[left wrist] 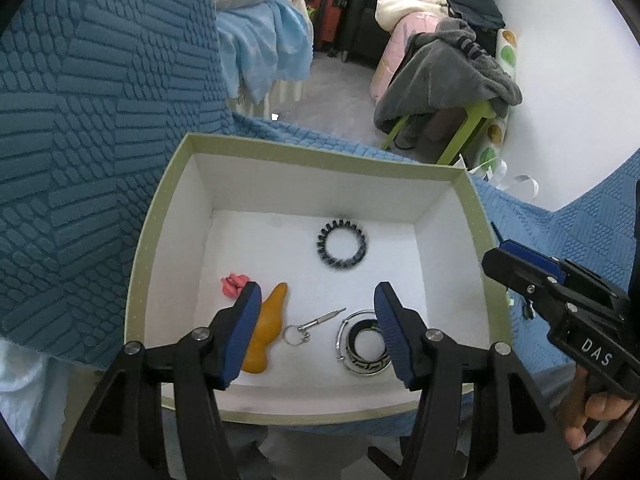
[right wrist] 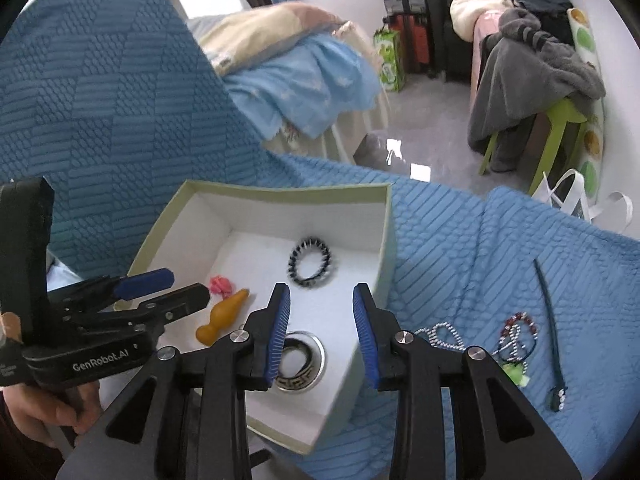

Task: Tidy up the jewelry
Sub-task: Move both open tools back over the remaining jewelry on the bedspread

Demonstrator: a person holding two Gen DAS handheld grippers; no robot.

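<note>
A green-rimmed white box (left wrist: 160,216) sits on a blue textured blanket. Inside lie a black spiked bracelet (left wrist: 342,243), a black-and-silver bangle (left wrist: 362,350), a small silver key-ring tool (left wrist: 316,322), an orange pendant (left wrist: 268,330) and a red piece (left wrist: 234,285). My left gripper (left wrist: 316,300) is open and empty above the box's near side. My right gripper (right wrist: 322,302) is open and empty above the box's right part, over the bangle (right wrist: 300,360). Right of the box (right wrist: 384,240) lie a silver bead bracelet (right wrist: 440,334), a red-and-silver bead bracelet (right wrist: 516,334) and a dark strap (right wrist: 550,320).
The blanket (right wrist: 460,240) covers the seat and a raised back on the left (left wrist: 100,120). Beyond are a bed with blue bedding (right wrist: 312,80), a green stool under grey clothes (right wrist: 536,92) and suitcases (right wrist: 408,40). A white bag (right wrist: 572,196) stands off the blanket's far right edge.
</note>
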